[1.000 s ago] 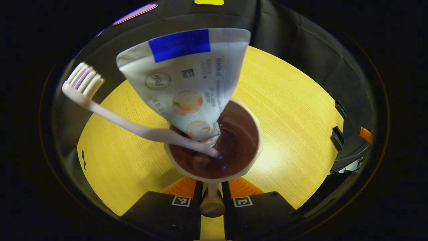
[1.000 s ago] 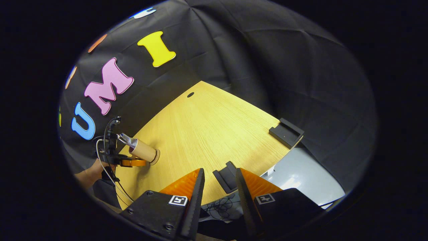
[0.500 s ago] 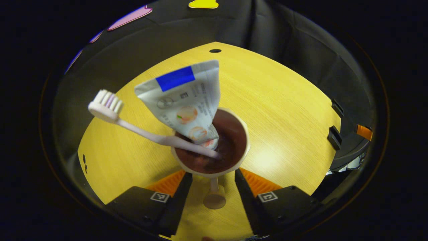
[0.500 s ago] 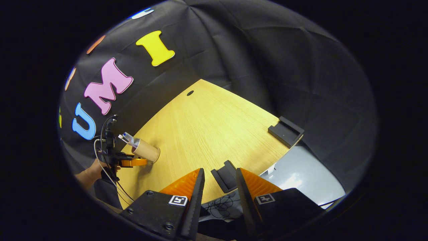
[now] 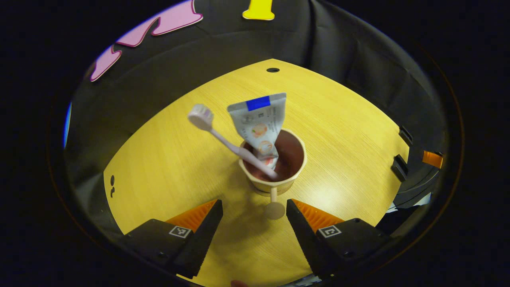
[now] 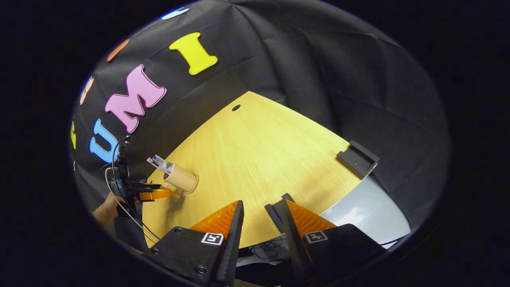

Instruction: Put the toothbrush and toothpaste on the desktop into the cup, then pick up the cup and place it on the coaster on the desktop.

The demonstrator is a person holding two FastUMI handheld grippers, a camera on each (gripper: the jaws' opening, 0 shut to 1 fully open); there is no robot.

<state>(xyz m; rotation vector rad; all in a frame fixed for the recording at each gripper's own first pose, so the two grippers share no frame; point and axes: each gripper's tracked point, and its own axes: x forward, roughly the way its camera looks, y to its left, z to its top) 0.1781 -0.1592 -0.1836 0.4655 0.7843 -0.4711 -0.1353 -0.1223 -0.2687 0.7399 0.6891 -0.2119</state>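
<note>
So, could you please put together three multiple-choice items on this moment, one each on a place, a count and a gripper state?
1. Where is the toothbrush?
A. Flat on the desktop
B. Standing in the cup, head up
C. Between the right gripper's fingers

2. How many items stand in the cup?
A. One
B. Two
C. Three

3. How does the left gripper stand toward the cup?
A. Open, fingers apart from it
B. Shut on the cup's handle
C. Shut on the cup's rim

Answers:
1 B: its handle goes into the cup and its head leans out to the side.
2 B: the toothbrush and the toothpaste are in it.
3 A: the fingers are spread, with bare desktop between them and the cup's handle.
</note>
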